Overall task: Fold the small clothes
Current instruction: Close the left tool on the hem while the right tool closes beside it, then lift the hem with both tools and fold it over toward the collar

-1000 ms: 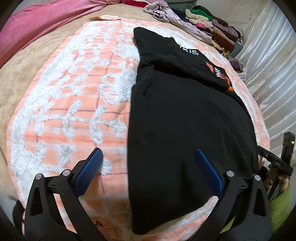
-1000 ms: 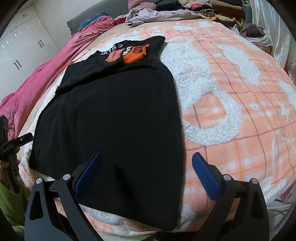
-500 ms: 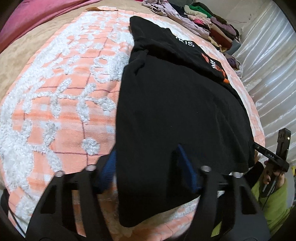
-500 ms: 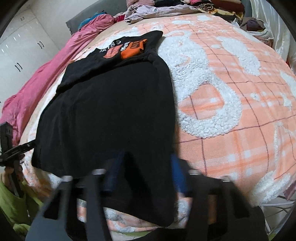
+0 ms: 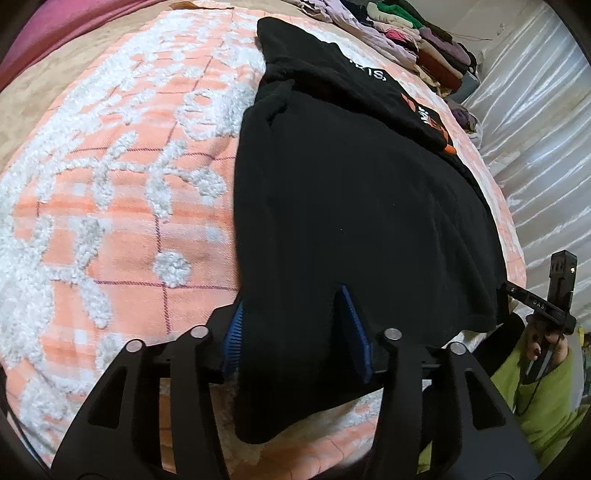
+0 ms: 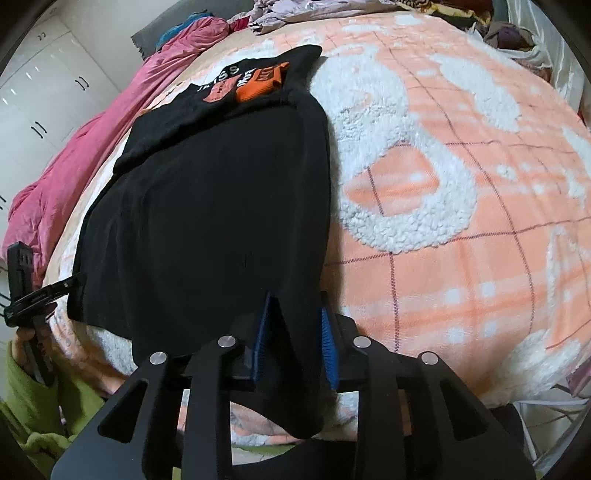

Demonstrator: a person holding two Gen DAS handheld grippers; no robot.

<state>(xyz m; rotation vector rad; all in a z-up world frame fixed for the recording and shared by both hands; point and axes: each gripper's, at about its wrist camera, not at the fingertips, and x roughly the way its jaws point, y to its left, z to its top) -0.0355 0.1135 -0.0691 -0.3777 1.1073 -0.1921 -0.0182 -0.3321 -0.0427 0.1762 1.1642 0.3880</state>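
Note:
A black T-shirt (image 5: 351, 184) (image 6: 221, 203) with orange patches (image 6: 262, 81) lies flat on an orange-and-white fleece blanket (image 5: 110, 184) (image 6: 443, 184), its top part folded down. My left gripper (image 5: 291, 302) is shut on the near hem at the shirt's left corner, with fabric bunched between the blue pads (image 5: 232, 332). At the right corner of the same hem, my right gripper (image 6: 295, 301) has its jaws closing, and black fabric is pinched between its pads (image 6: 327, 339). Each gripper's body shows at the edge of the other's view, held by a hand in a green sleeve (image 5: 546, 398).
A pile of mixed clothes (image 5: 424, 40) (image 6: 295, 11) lies at the far end of the bed. A pink duvet (image 6: 74, 155) runs along the left side, with white wardrobe doors (image 6: 37, 92) behind it. White curtains (image 5: 535, 129) hang on the right.
Both grippers went from wide open over the hem to closed on it, the fabric now bunched between their pads. Both views have moved slightly closer to the shirt.

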